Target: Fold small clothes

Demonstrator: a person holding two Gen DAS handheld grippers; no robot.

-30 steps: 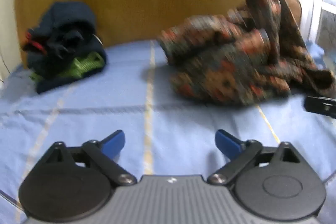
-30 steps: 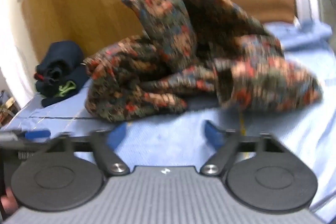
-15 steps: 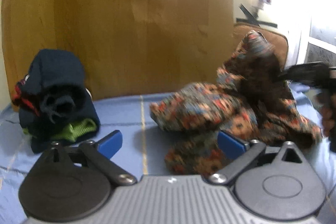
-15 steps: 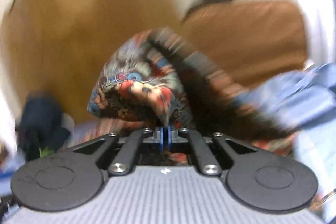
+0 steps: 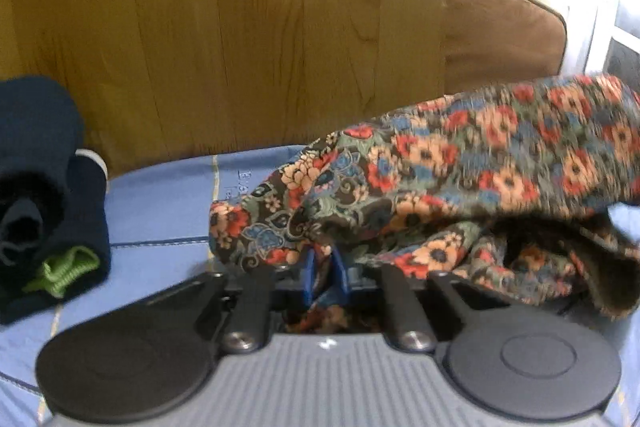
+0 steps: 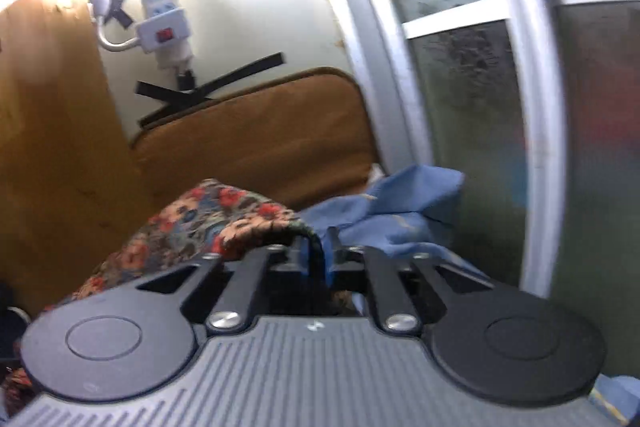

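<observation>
Left claw pinching floral garment; right claw clamped on same garment's edge.

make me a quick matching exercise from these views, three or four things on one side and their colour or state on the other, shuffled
Things:
1. floral patterned garment
2. rolled dark navy clothes pile
3. flat brown cushion
4. white power strip

States:
A. leaning against the wall behind the bed
B. fixed up on the wall, red switch showing
C. pinched at two places, by the left gripper and the right gripper
D. resting on the blue sheet, a green piece showing at its base

Pairs: 1-C, 2-D, 3-A, 4-B
</observation>
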